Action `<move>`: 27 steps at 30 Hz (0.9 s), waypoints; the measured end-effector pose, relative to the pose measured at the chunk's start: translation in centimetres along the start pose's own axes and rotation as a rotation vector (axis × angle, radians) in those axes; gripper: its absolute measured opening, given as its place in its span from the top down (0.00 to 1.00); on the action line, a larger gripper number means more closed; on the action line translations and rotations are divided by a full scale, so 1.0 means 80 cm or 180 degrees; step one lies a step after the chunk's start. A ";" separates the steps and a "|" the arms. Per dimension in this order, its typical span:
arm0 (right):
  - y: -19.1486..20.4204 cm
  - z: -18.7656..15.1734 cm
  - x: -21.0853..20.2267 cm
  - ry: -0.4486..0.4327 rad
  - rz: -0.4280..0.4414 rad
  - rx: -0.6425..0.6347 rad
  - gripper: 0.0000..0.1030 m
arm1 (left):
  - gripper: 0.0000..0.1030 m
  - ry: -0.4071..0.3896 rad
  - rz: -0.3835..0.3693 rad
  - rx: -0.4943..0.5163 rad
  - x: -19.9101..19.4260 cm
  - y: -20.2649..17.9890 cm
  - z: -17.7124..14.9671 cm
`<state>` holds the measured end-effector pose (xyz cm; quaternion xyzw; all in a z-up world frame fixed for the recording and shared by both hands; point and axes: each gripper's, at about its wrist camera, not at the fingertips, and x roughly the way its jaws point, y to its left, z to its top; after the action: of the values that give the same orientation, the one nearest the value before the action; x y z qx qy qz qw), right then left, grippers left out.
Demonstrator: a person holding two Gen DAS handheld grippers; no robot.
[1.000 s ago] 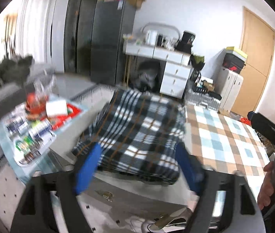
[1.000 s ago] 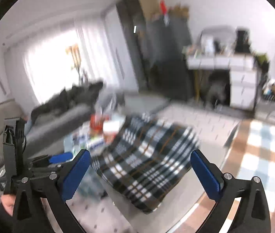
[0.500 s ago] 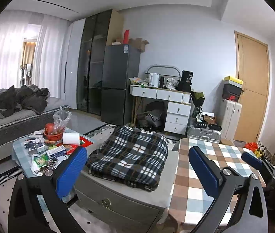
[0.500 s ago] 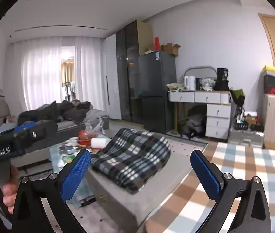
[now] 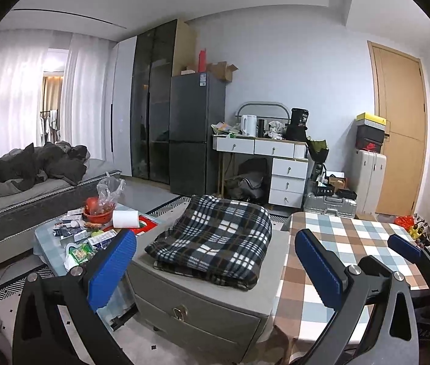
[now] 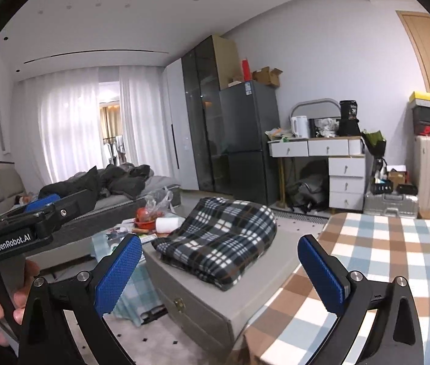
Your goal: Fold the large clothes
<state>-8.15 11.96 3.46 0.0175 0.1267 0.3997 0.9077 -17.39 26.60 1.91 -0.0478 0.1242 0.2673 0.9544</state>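
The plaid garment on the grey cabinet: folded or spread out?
Folded. The plaid garment lies as a compact bundle on the grey cabinet, layered edges showing at its near side, neither gripper touching it.

One folded plaid blanket (image 5: 215,237) lies on one grey drawer chest (image 5: 202,313). Two grippers show: the left gripper (image 5: 215,270) and the right gripper (image 6: 219,273). One checked tablecloth (image 5: 348,243) fills the lower right, and one paper roll (image 5: 125,219) sits left of centre.
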 end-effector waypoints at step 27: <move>-0.009 0.001 -0.018 -0.0009 0.0026 0.0113 0.00 | 0.01 0.0027 -0.0011 0.0099 -0.018 -0.016 -0.006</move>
<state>-8.54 10.41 3.72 0.0347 0.1324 0.4011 0.9058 -17.99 24.69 1.87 -0.0343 0.1323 0.2635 0.9549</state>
